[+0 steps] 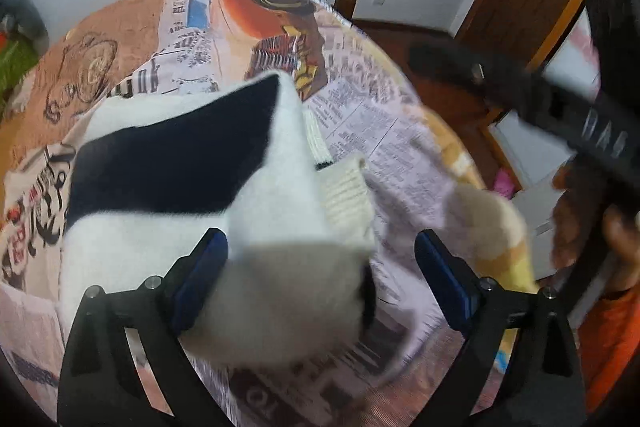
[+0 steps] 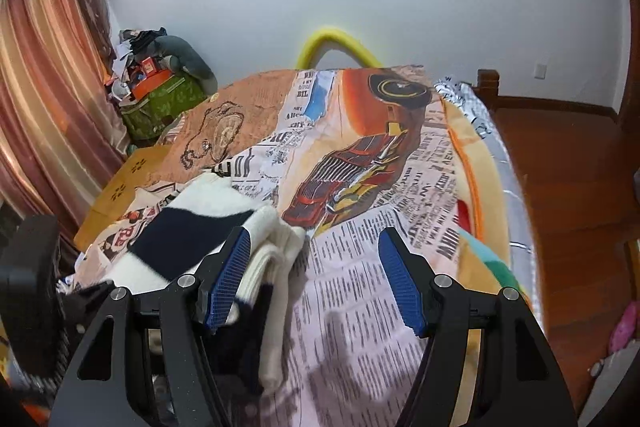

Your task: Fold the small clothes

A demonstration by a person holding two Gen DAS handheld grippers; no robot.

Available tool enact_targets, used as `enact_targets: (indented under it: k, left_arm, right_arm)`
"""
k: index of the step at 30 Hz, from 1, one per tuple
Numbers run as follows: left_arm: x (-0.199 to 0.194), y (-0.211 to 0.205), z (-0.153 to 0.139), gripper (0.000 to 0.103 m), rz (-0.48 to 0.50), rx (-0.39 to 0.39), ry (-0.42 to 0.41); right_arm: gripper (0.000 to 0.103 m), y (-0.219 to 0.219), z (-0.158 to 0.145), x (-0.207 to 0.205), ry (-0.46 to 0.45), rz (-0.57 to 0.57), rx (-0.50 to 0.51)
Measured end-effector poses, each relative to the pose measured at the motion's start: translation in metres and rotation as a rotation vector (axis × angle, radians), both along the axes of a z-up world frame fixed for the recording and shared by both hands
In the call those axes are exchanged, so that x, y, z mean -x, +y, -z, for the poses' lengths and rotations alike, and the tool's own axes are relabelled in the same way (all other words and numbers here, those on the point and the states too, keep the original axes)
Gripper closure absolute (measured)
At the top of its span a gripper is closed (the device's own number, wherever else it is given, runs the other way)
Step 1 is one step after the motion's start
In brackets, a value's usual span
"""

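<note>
While the white-and-navy sweater (image 1: 224,163) is lying folded on the bed (image 2: 360,287), over its newspaper-print blanket (image 1: 380,147), the left tongs (image 1: 320,279) are standing spread, a fuzzy white fold sitting loose between the pads. The right tongs (image 2: 316,279) are hanging spread just beside the garment, pinching nothing.

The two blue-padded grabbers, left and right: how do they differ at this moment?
The left gripper stands wide open with the white and dark garment between its pads, unpinched; the right gripper is open too, but only the printed bedspread shows between its pads, the garment beside its left one. Both share black frames and blue pads.
</note>
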State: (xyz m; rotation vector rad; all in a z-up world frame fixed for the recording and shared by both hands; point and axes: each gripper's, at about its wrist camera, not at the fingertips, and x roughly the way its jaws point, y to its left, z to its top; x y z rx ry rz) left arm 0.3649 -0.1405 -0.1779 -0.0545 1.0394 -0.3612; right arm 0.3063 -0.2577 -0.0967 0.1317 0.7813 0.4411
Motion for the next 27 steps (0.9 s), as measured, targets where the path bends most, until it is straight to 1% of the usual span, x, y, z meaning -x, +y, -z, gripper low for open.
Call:
enact_targets:
  k: [2,4,7,9,11,15,17,20,21,22,23,25,26,27]
  left_arm:
    - [0.009,0.022,-0.017,0.008,-0.033,0.053,-0.013]
    - [0.017,0.049,-0.032,0.008,-0.076,0.081,-0.044]
    - [0.023,0.089,-0.048,0.008,-0.159,0.081,-0.089]
    - [0.022,0.115,-0.050,0.008,-0.218,0.054,-0.102]
    - [0.017,0.139,-0.042,0.008,-0.282,0.010,-0.086]
    - [0.009,0.167,-0.011,0.008,-0.343,-0.038,-0.008]
    - [0.009,0.170,0.010,0.008,-0.336,-0.038,0.040]
    - [0.010,0.171,0.024,0.007,-0.327,0.017,0.062]
    - [0.010,0.172,0.026,0.007,-0.326,0.027,0.064]
    - [0.010,0.171,0.026,0.007,-0.325,0.034,0.061]
    - [0.011,0.170,0.025,0.007,-0.317,0.039,0.057]
    - [0.011,0.164,0.027,0.007,-0.292,0.032,0.046]
    - [0.011,0.159,0.028,0.006,-0.276,0.019,0.038]
    - [0.011,0.151,0.033,0.003,-0.251,-0.016,0.022]
  right_arm:
    - [0.039,0.001,-0.006,0.007,-0.009,-0.005,-0.008]
    - [0.039,0.004,-0.013,0.014,-0.023,-0.014,-0.012]
    - [0.039,0.017,-0.020,0.021,-0.039,-0.038,-0.021]
    - [0.038,0.030,-0.019,0.023,-0.038,-0.060,-0.029]
    - [0.038,0.042,-0.016,0.023,-0.027,-0.079,-0.032]
    - [0.038,0.073,0.002,0.023,0.021,-0.132,-0.032]
    - [0.038,0.087,0.018,0.023,0.055,-0.151,-0.019]
    - [0.039,0.097,0.037,0.025,0.088,-0.164,0.030]
    - [0.042,0.099,0.043,0.026,0.094,-0.170,0.054]
    - [0.058,0.100,0.049,0.027,0.094,-0.171,0.087]
    - [0.067,0.099,0.053,0.029,0.094,-0.171,0.109]
    - [0.073,0.091,0.061,0.032,0.099,-0.165,0.108]
    - [0.074,0.087,0.064,0.033,0.097,-0.152,0.101]
    - [0.075,0.083,0.068,0.035,0.099,-0.141,0.097]
